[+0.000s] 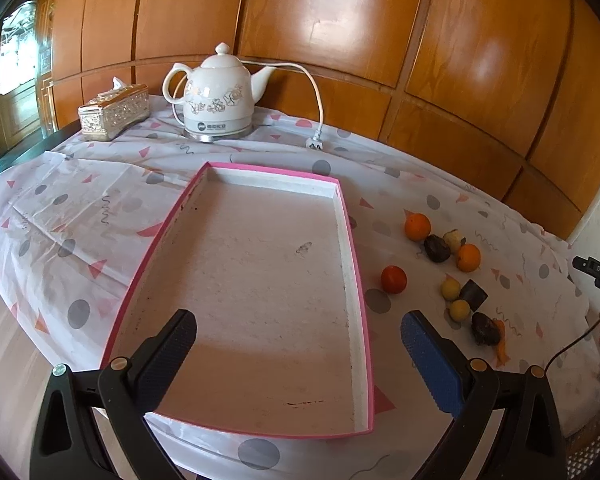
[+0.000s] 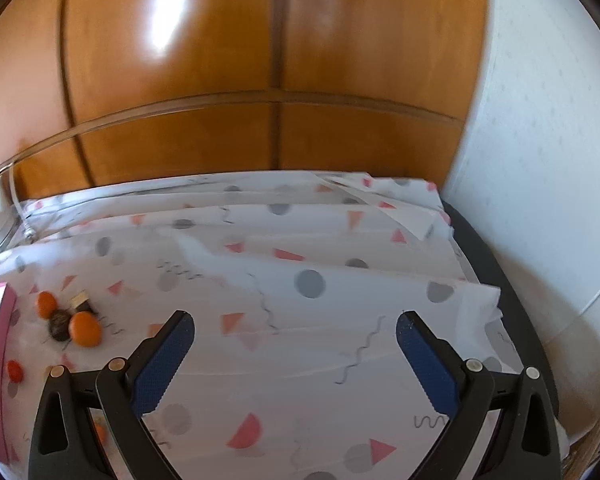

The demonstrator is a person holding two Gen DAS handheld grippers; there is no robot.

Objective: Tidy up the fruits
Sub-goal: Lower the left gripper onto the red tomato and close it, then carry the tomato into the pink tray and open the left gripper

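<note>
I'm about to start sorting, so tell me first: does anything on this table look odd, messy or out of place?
Yes. The kettle's white power cord lies unplugged on the patterned tablecloth. The shallow pink-rimmed box has dark specks and a scuff on its floor. The small fruits lie scattered beside it, none inside. The cloth is creased.

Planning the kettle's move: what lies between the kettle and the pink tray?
Only bare patterned tablecloth between kettle and tray, in the left wrist view.
</note>
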